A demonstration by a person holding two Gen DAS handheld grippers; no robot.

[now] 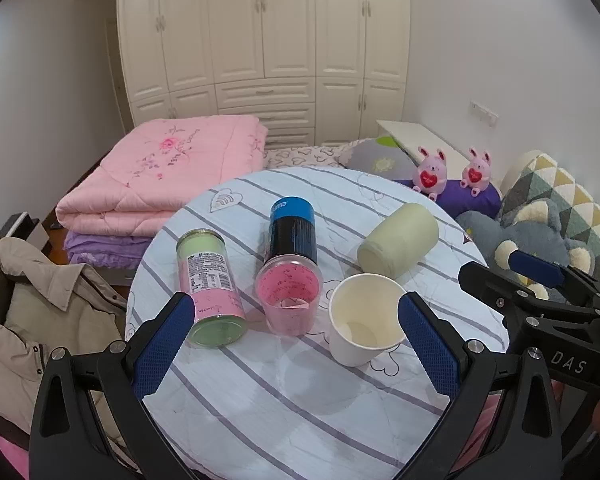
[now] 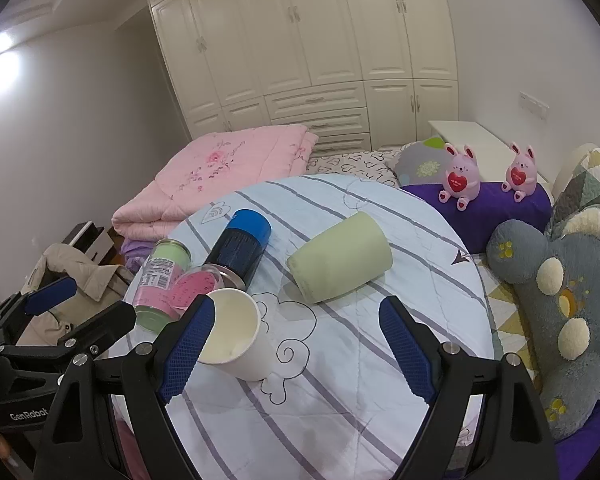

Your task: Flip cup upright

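A pale green cup [image 1: 398,240] lies on its side on the round striped table [image 1: 300,392], also in the right wrist view [image 2: 340,258]. A white paper cup [image 1: 362,318] stands upright, mouth up, near the front; it also shows in the right wrist view [image 2: 236,334]. My left gripper [image 1: 294,340] is open and empty, just short of the cups. My right gripper [image 2: 296,344] is open and empty, its left finger beside the paper cup, the green cup a little beyond. Each gripper shows at the edge of the other's view.
A pink transparent cup [image 1: 289,300] lies against a black-and-blue can [image 1: 293,228]. A pink-and-green canister [image 1: 210,288] lies at the left. Folded pink quilt [image 1: 160,176], jacket [image 1: 40,312], plush toys [image 2: 560,300] and purple pillow [image 2: 492,208] surround the table.
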